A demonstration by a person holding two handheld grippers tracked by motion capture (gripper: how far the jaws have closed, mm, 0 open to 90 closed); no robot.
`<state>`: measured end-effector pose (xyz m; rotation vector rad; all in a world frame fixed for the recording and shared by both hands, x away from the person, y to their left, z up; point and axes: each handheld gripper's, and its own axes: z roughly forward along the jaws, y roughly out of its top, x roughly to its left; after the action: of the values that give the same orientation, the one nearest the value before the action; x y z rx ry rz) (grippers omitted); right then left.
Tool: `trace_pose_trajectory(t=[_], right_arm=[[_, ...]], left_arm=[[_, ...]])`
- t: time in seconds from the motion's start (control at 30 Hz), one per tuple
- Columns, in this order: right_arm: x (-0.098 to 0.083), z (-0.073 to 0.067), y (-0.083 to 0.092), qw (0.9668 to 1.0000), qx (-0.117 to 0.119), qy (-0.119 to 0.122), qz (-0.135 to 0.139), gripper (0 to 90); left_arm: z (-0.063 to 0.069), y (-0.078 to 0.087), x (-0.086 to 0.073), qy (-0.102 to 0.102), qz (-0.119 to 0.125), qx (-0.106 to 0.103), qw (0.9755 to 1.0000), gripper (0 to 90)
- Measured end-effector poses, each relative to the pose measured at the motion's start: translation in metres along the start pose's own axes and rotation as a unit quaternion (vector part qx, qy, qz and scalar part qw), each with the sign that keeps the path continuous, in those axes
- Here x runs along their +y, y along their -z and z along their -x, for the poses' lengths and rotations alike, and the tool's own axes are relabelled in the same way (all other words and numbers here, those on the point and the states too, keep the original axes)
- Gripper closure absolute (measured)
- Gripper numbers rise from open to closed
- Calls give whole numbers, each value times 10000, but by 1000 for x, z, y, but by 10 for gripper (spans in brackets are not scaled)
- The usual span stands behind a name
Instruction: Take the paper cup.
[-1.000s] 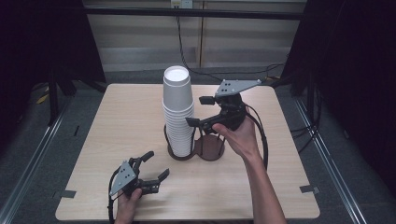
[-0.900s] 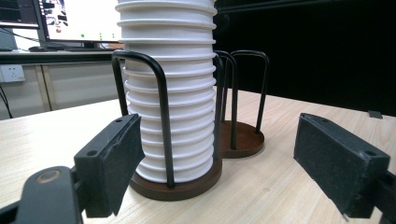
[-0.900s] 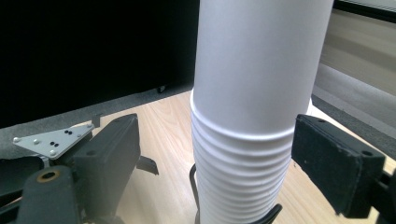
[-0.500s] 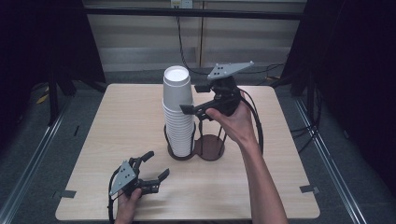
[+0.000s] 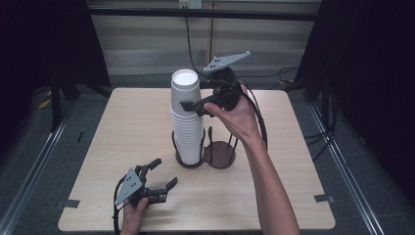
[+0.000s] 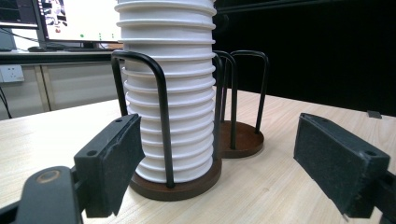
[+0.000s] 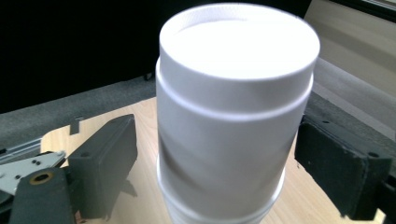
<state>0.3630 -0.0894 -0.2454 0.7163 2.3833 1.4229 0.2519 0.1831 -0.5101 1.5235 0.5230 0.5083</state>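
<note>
A tall stack of upside-down white cups [image 5: 188,125] stands in the left ring of a black wire holder [image 5: 220,154] in the middle of the table. Its right ring has a bare brown base [image 6: 243,137]. My right gripper [image 5: 192,100] is held high at the top of the stack, open. Its pads [image 7: 105,163] straddle the top cup [image 7: 233,107], the left pad clearly apart from it, the right pad close to its side. My left gripper [image 5: 164,172] rests open on the table near the front left, and its jaws point at the stack [image 6: 170,93].
The wooden table [image 5: 122,127] has bare room left, right and behind the holder. Black cables trail from the right gripper over the table's back edge. Dark curtains and a metal frame surround the table.
My right gripper has risen from beside the holder's empty ring to the top of the stack and moved left so its jaws flank the top cup. The left gripper has stayed still.
</note>
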Motion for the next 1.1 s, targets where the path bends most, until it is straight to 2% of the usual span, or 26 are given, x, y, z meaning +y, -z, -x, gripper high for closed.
trace_pose_trajectory(t=[0.4, 0.6, 0.7, 0.77, 0.93, 1.1], right_arm=[[14, 2, -12, 10000, -47, -8, 68, 134], [14, 0, -17, 9996, -133, -6, 254, 144], [13, 1, -21, 9997, -140, -12, 204, 160], [13, 1, -22, 9995, -211, 9, 216, 190], [13, 1, -21, 9995, -201, -40, 241, 197], [15, 0, -16, 9989, -200, -67, 407, 202]], left_arm=[[1, 0, 0, 38, 13, 0, 10000, 156], [1, 0, 0, 38, 17, 1, 10000, 155], [0, 0, 0, -18, 3, 6, 10000, 156], [0, 0, 0, -7, 10, 4, 10000, 155], [0, 0, 0, -9, 12, 0, 10000, 155], [0, 0, 0, -15, 10, -3, 10000, 155]])
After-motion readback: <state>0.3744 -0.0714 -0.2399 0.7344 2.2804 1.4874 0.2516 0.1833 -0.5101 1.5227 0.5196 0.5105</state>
